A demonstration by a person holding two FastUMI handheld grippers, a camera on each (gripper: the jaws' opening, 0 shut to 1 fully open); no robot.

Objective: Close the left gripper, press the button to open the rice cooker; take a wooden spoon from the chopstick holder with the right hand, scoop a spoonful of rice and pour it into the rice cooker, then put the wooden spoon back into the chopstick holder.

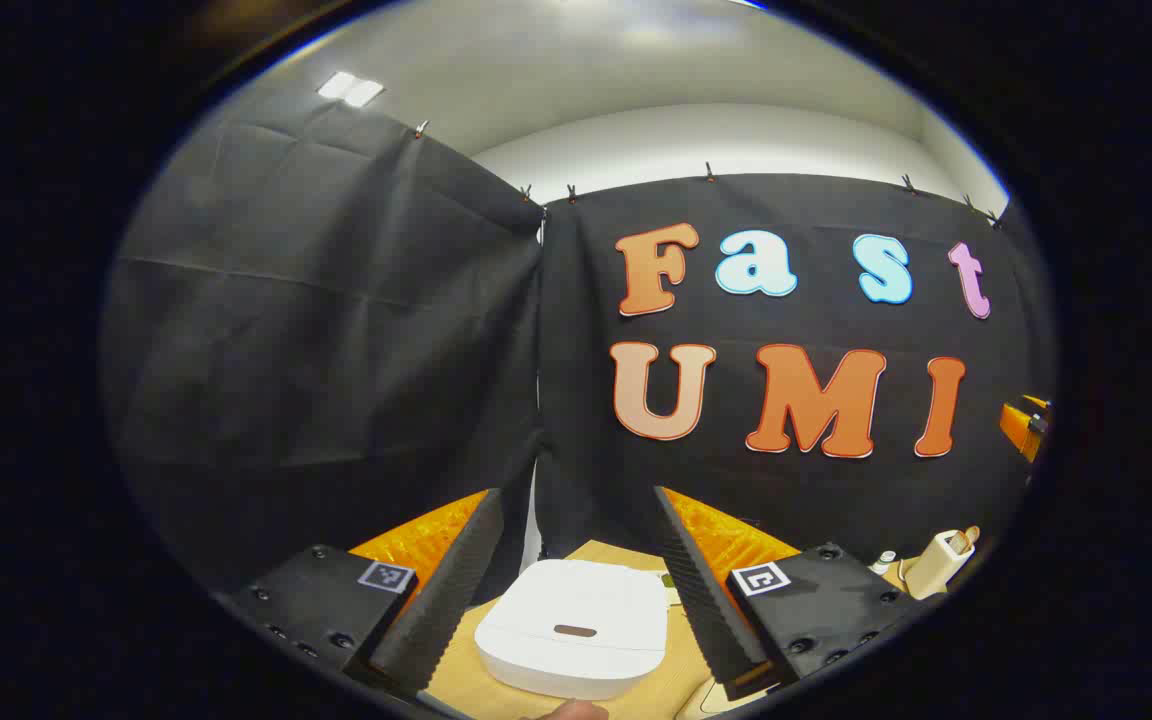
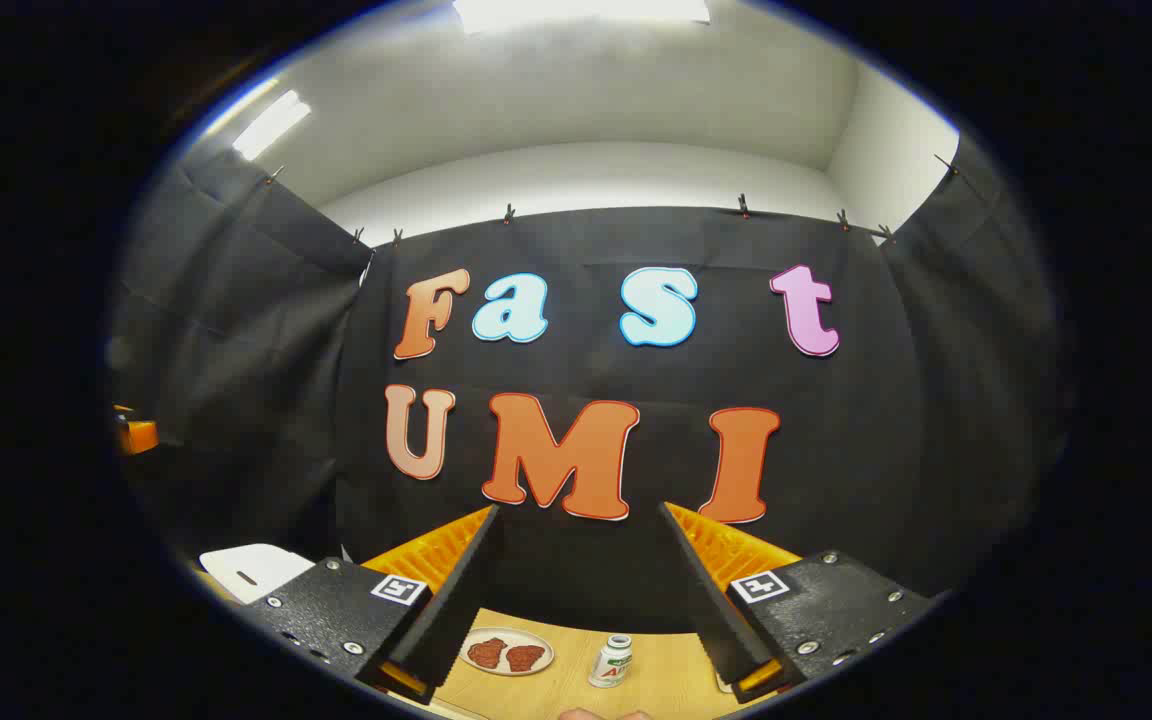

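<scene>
White rounded rice cooker (image 1: 576, 640), lid shut, is seen between the spread fingers of the left gripper (image 1: 576, 600). Right gripper (image 2: 576, 610) is likewise held agape, nothing gripped.

Left claw (image 1: 576, 590) agape; right claw (image 2: 576, 600) agape

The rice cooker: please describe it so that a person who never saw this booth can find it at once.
Start from the wooden table in front of the black cloth wall. In the left gripper view, the rice cooker sits on it, framed by the open left tongs. It is a low white box with rounded corners, its lid closed, and a small dark oval button at the front; the beige chopstick holder to its right is much smaller.
</scene>
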